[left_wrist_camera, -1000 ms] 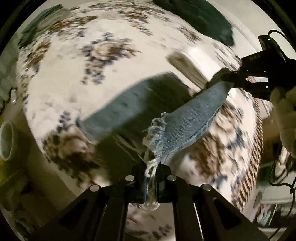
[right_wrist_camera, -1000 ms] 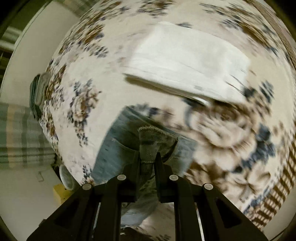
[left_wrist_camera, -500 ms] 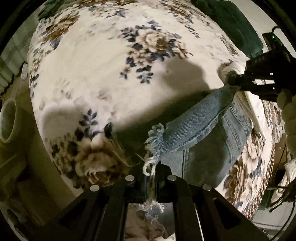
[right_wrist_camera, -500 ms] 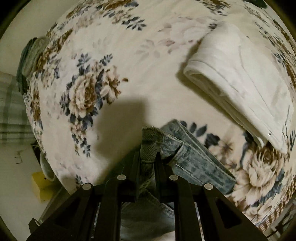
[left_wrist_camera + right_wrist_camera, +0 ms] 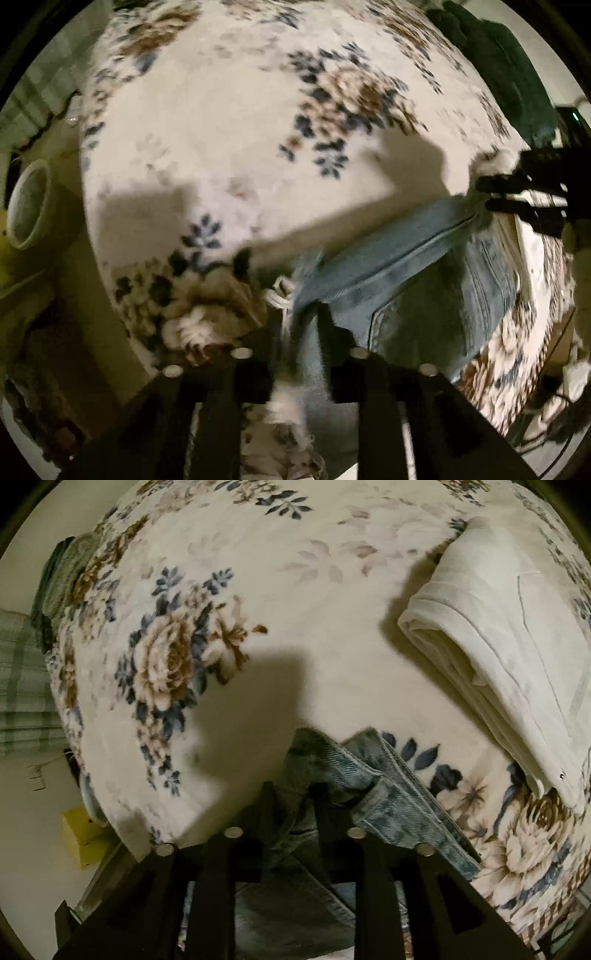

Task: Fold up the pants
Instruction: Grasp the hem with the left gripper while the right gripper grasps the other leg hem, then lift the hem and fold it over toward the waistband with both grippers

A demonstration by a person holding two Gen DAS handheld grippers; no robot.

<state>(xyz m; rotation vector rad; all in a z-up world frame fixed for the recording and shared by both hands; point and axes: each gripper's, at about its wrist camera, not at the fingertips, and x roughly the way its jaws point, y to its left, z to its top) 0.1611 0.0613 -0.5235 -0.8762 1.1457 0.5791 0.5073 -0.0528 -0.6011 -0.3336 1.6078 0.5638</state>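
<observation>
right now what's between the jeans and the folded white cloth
Right wrist view: only bare floral blanket separates the jeans from the folded white cloth.

Right gripper (image 5: 299, 794) at bottom centre, black fingers (image 5: 267, 805) closed on bunched edge of light-blue denim pants (image 5: 391, 794). Denim fold with stitched seam runs from fingers toward lower right, lying on floral blanket (image 5: 295, 590). Folded white garment (image 5: 517, 657) at right, near denim, not touching. Gripper shadow on blanket just above fingers. Green folded cloth (image 5: 62, 576) at blanket's far left edge. Yellow block (image 5: 83, 836) lower left, off blanket.
</observation>
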